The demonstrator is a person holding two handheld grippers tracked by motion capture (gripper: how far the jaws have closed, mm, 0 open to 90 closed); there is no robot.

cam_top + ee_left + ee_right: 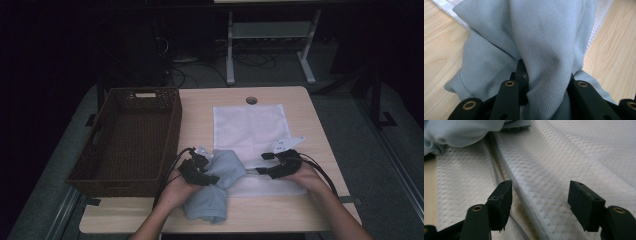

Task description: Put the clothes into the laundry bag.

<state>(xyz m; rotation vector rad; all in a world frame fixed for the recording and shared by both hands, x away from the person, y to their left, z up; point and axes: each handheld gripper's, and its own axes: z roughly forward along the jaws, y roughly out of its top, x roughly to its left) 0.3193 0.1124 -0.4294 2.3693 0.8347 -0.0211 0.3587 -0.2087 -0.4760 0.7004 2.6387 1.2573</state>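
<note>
A light blue cloth (pixel 226 169) lies bunched at the table's front, its upper part resting on the near left corner of a white mesh bag (pixel 250 127). My left gripper (pixel 210 177) is shut on a thick fold of the blue cloth (pixel 544 32), which rises between its jaws (pixel 544 75). My right gripper (pixel 260 164) hovers low over the mesh bag's near part, just right of the cloth. It (pixel 540 200) stands open, and between the jaws lies only mesh (pixel 579 157) with a grey seam running through. The cloth's edge (pixel 456 132) is ahead at upper left.
A brown wicker basket (pixel 176 130) with nothing in it stands on the left part of the wooden table (pixel 195 115). A round cable hole (pixel 251 100) sits near the far edge. White desk legs (pixel 230 50) and cables stand on the floor beyond.
</note>
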